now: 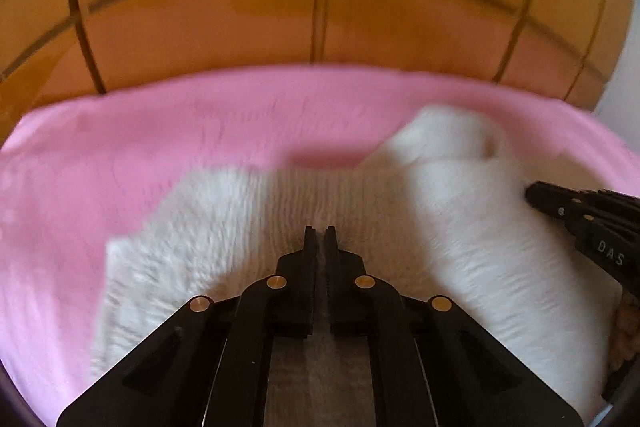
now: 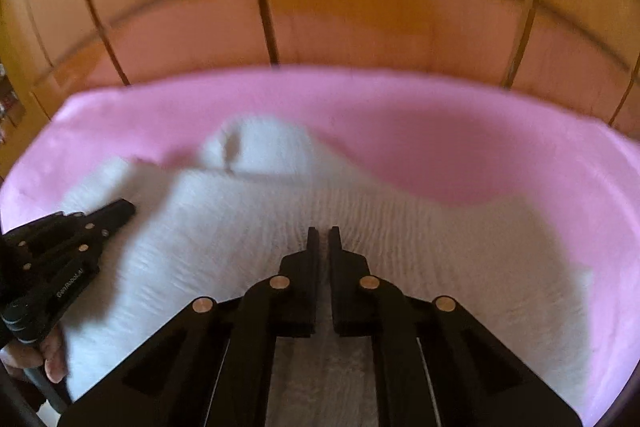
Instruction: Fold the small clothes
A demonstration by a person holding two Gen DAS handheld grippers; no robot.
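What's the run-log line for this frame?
stage: grasp | left gripper: shut on white garment | right gripper: shut on white garment | surface: pink cloth | fold: not yet done

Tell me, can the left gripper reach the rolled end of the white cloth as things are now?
Probably yes. The rolled end lies ahead and to the right of the left gripper on the pink sheet, with only white cloth between.

You are working in a home bedroom: pink bedsheet [image 1: 160, 131] near, panelled wooden wardrobe doors [image 1: 240, 7] along the far side.
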